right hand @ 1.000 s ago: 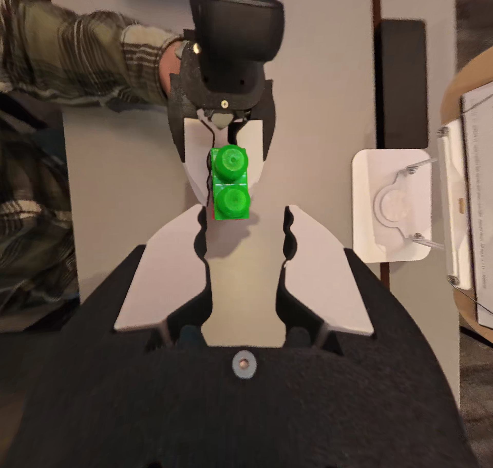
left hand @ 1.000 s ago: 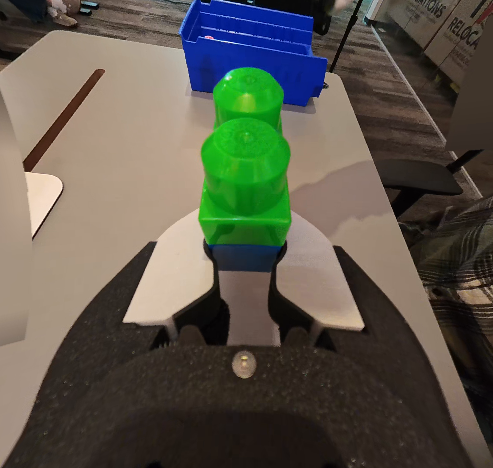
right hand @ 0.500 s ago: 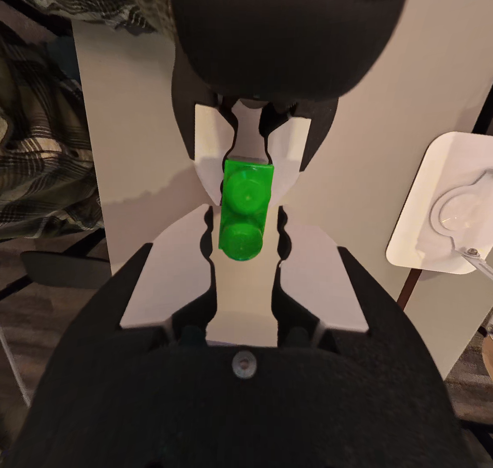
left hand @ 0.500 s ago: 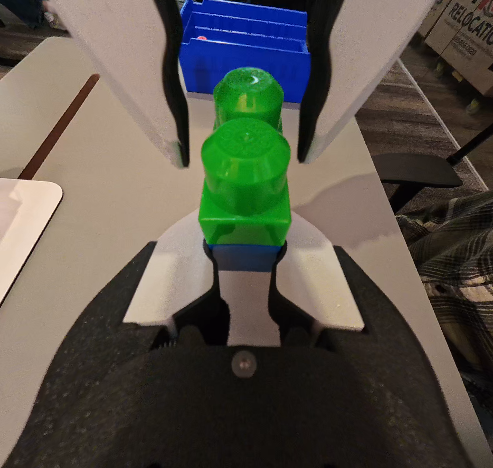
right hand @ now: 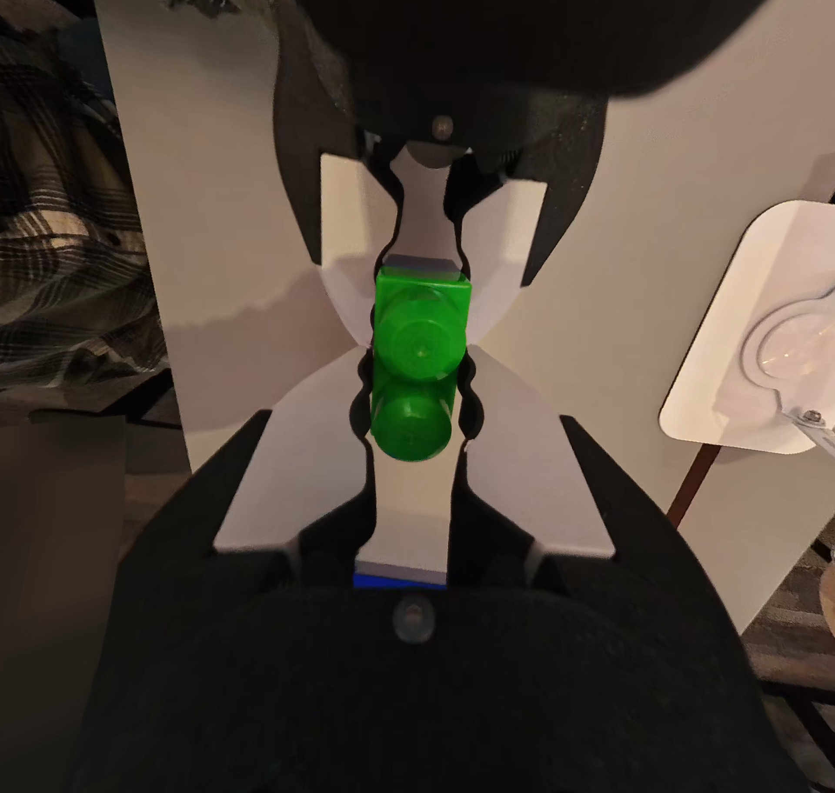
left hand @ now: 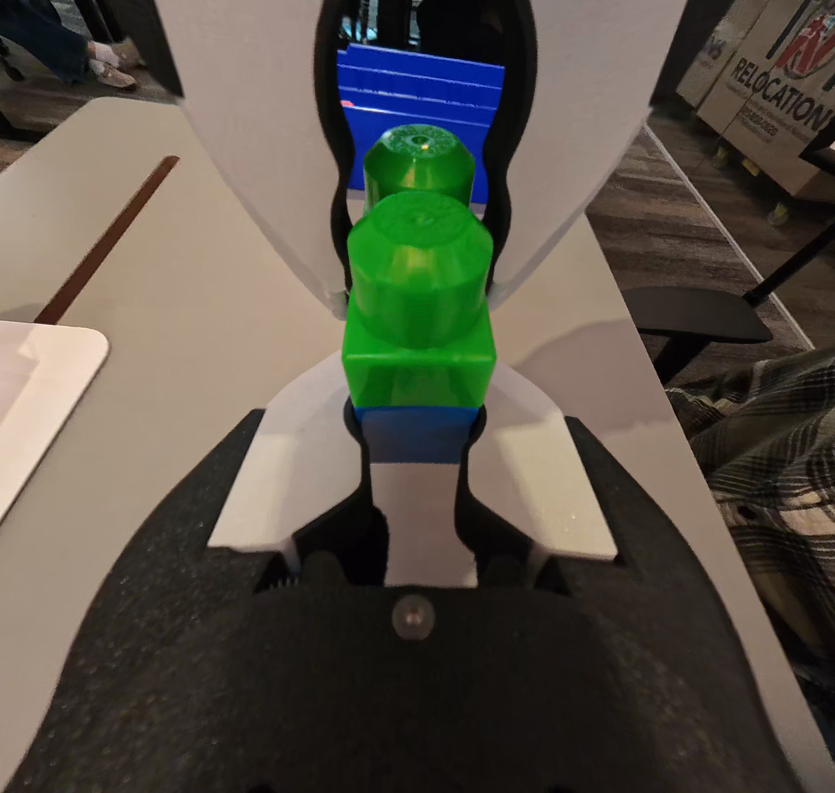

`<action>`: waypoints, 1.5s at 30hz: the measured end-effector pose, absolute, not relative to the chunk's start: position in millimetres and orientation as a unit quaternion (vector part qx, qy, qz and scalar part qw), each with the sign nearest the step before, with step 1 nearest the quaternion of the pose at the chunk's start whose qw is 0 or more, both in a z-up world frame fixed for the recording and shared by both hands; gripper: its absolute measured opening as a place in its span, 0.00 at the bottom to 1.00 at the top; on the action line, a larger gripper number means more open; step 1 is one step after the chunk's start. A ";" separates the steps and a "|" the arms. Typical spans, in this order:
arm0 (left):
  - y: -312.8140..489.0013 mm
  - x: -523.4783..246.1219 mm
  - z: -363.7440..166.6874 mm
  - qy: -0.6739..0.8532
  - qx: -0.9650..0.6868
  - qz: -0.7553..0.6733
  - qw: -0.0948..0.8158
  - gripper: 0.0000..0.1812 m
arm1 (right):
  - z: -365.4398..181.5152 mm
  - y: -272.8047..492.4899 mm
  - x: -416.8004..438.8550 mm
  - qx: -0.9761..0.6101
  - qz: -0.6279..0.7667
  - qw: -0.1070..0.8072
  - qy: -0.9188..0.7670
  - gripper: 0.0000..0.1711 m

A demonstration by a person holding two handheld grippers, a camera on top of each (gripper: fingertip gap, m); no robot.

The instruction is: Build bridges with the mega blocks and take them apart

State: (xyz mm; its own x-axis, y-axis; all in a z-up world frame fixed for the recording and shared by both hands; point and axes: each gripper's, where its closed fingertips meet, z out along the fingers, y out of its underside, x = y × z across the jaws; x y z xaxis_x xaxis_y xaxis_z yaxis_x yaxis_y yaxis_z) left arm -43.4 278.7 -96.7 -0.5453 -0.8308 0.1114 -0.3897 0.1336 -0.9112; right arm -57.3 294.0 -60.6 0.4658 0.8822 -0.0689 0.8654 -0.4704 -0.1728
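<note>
Fingers (left hand: 316, 414) of the left gripper (left hand: 418, 428) clamp the blue block (left hand: 413, 437); the right gripper (right hand: 418, 392) fingers close around the green block (left hand: 418, 319) stacked on it.
Held above the table (left hand: 180, 319), opposed grips likely serve pulling the pair apart.

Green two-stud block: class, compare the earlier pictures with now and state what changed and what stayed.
The right hand-held gripper came in from above and now straddles the green two-stud block, fingers at its sides; firm grip unclear. The left hand-held gripper stayed shut on the blue block beneath. The blue bin stayed put.
</note>
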 end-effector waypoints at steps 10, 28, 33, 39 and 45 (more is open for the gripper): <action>300.6 -27.4 -86.7 0.700 -0.427 -0.465 0.335 0.48 | -47.1 303.8 -43.9 -0.882 0.103 0.116 -0.446 0.21; 350.3 -16.3 -63.8 0.589 -0.491 -0.412 0.493 0.58 | -22.7 338.5 -40.5 -0.941 0.198 0.187 -0.202 0.21; 345.7 -15.2 -68.0 0.603 -0.492 -0.383 0.498 0.52 | -24.3 340.7 -44.1 -0.946 0.206 0.180 -0.175 0.20; 345.9 -17.8 -72.6 0.615 -0.494 -0.352 0.503 0.50 | -26.1 336.6 -46.4 -0.947 0.221 0.169 -0.158 0.20; 343.1 -20.3 -73.3 0.614 -0.503 -0.352 0.497 0.49 | -25.9 334.3 -48.2 -0.949 0.217 0.166 -0.157 0.20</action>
State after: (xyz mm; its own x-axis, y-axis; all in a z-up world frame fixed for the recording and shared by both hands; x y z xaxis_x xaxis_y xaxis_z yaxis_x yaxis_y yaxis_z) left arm -20.3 343.1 -73.3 0.0000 -0.9665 -0.2568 -0.2672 0.2475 -0.9313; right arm -48.2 334.3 -25.9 0.8567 0.3695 -0.3598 0.2255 -0.8958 -0.3830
